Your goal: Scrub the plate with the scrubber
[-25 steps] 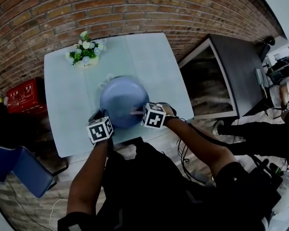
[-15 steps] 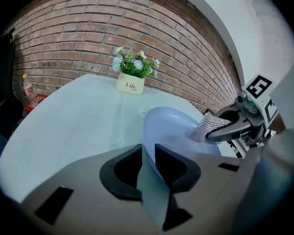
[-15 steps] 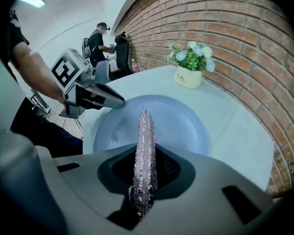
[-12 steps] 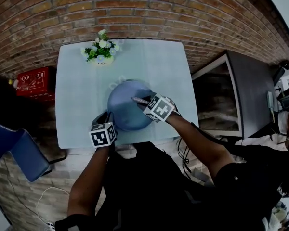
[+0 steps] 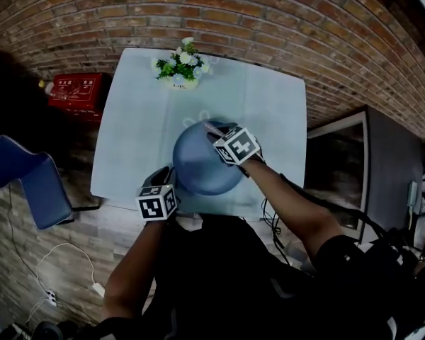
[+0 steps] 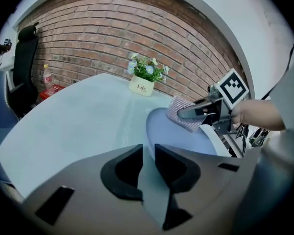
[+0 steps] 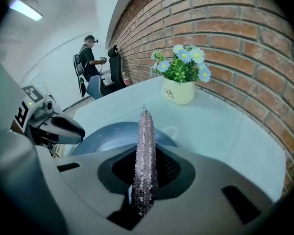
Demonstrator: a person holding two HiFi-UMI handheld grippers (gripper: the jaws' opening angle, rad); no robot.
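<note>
While tight in right tool, scrubber over plate, near rim tight in left tool.

Found the round blue plate at the table's near middle, the sparkly silver scrubber edge-on at its far rim.

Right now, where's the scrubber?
In the head view, the scrubber is pinched in the right hand-held gripper over the far edge of the blue plate, nearest the flower pot.

Head view overhead, others low, plate shared
</note>
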